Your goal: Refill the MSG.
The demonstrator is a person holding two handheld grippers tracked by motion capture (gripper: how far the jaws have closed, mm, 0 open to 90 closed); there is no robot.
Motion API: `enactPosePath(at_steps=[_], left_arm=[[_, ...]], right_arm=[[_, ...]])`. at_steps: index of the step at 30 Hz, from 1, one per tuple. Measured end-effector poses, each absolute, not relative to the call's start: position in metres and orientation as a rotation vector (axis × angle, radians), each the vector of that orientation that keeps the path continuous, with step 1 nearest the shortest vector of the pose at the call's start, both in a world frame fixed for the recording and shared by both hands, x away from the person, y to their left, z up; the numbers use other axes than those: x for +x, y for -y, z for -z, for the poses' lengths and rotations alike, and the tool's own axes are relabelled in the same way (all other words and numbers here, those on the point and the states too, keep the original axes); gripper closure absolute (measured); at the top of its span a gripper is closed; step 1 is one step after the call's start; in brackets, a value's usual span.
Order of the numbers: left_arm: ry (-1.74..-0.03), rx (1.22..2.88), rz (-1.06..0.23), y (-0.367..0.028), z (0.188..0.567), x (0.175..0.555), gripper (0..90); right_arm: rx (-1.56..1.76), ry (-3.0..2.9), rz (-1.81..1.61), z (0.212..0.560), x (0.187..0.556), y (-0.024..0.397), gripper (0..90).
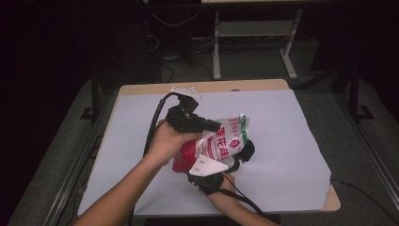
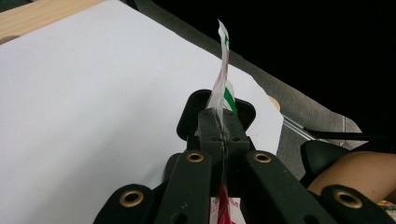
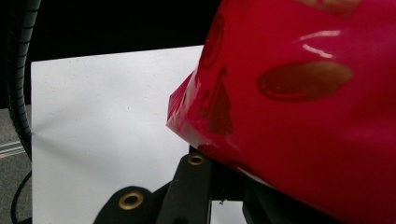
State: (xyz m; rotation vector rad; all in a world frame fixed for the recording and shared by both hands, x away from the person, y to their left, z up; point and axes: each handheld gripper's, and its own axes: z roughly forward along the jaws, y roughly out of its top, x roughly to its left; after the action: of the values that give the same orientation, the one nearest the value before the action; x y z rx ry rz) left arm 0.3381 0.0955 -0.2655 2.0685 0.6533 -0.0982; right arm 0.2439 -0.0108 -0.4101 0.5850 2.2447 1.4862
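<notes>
A snack bag (image 1: 221, 141), red, white and green with printed characters, is held up over the white-covered table (image 1: 291, 136) between both grippers. My left gripper (image 1: 215, 126) comes in from the left and is shut on the bag's upper edge. In the left gripper view its jaws (image 2: 223, 128) pinch the thin film, and the bag's edge (image 2: 223, 65) stands up edge-on beyond them. My right gripper (image 1: 244, 151), with its grey plate (image 1: 208, 165), is closed at the bag's lower right edge. In the right gripper view the red bag (image 3: 308, 112) covers most of the jaws.
The white sheet (image 3: 107, 130) covers nearly the whole wooden table top (image 1: 202, 86). Black cables (image 1: 154, 122) trail from both grippers. Beyond the far edge are a grey floor, metal desk legs (image 1: 216, 47) and loose wires. Dark surroundings flank the table.
</notes>
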Motion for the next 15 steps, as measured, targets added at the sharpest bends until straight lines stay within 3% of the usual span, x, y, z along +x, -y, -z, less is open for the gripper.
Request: enactPosePath(at_steps=[15], left_arm=[[-0.649,2.078,0.098,-0.0938,0.2665,0.338,90.0]], right_arm=[[0.584,-2.249,-1.485,0.4108,0.2438,0.01,90.0]])
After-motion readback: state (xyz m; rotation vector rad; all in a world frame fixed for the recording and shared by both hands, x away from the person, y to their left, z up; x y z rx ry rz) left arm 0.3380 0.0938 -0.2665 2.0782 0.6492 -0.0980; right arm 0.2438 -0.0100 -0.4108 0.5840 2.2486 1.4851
